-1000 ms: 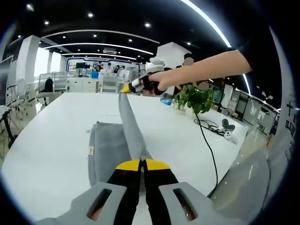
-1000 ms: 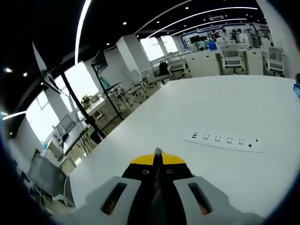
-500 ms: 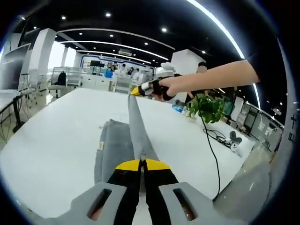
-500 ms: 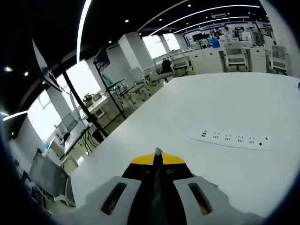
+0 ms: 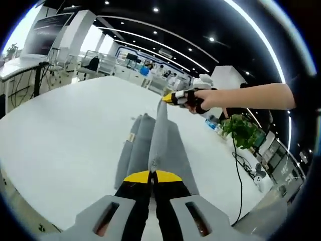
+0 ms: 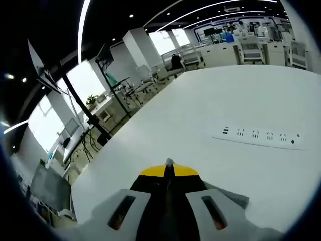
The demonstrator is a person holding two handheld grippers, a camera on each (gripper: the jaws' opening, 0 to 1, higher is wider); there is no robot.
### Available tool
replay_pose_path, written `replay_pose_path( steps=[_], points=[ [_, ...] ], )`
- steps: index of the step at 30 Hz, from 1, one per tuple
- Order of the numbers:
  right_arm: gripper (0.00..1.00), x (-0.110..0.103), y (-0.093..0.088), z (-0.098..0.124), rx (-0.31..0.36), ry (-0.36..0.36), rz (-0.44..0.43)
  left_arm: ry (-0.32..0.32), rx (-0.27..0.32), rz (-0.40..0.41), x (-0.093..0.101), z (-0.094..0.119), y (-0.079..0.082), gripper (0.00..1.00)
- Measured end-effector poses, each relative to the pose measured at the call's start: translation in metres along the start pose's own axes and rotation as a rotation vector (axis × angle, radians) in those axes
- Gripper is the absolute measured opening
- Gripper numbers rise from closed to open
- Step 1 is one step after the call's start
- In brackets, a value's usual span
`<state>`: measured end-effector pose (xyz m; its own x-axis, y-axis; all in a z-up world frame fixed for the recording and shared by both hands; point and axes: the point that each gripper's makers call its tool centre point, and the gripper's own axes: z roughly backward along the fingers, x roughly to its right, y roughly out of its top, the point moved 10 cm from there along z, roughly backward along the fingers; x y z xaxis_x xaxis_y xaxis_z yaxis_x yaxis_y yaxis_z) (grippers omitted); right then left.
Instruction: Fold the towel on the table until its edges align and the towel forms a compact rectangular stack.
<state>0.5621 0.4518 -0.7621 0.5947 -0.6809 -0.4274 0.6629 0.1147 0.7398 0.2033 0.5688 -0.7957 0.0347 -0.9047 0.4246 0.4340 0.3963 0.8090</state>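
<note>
Grey towel (image 5: 150,143) on white table (image 5: 60,130), top edge lifted taut btwn both grippers. Left gripper (image 5: 151,173) clamped on near corner; right gripper (image 5: 168,98) clamped on far corner. Small tag (image 5: 131,136) on towel's left edge, text unreadable. Power strip (image 6: 261,136) far right.

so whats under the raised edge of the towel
Under the raised edge, the rest of the grey towel lies bunched on the white table. The table beneath it is covered.
</note>
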Motion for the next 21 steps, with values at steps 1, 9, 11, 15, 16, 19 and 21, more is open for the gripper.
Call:
replay_pose_path(
  steps=[1, 9, 11, 15, 16, 19, 21],
  points=[
    [0.00, -0.001, -0.002, -0.005, -0.002, 0.003, -0.010, 0.004, 0.000, 0.015, -0.002, -0.001, -0.001, 0.02],
    [0.00, -0.001, -0.010, -0.031, -0.023, 0.001, -0.037, 0.023, 0.026, 0.175, -0.019, -0.008, -0.016, 0.02],
    [0.00, 0.001, -0.013, -0.037, -0.028, -0.003, -0.044, 0.036, 0.029, 0.199, -0.022, -0.009, -0.018, 0.02],
    [0.01, 0.005, -0.022, -0.050, -0.041, -0.016, -0.050, 0.057, 0.017, 0.205, -0.032, -0.013, -0.024, 0.02],
    [0.01, 0.007, -0.025, -0.055, -0.045, -0.017, -0.049, 0.063, 0.013, 0.209, -0.034, -0.013, -0.025, 0.02],
    [0.01, 0.011, -0.029, -0.066, -0.060, -0.019, -0.019, 0.090, -0.012, 0.222, -0.034, -0.015, -0.029, 0.02],
    [0.01, 0.015, -0.031, -0.075, -0.067, -0.020, -0.005, 0.109, -0.026, 0.230, -0.035, -0.017, -0.032, 0.02]
  ],
)
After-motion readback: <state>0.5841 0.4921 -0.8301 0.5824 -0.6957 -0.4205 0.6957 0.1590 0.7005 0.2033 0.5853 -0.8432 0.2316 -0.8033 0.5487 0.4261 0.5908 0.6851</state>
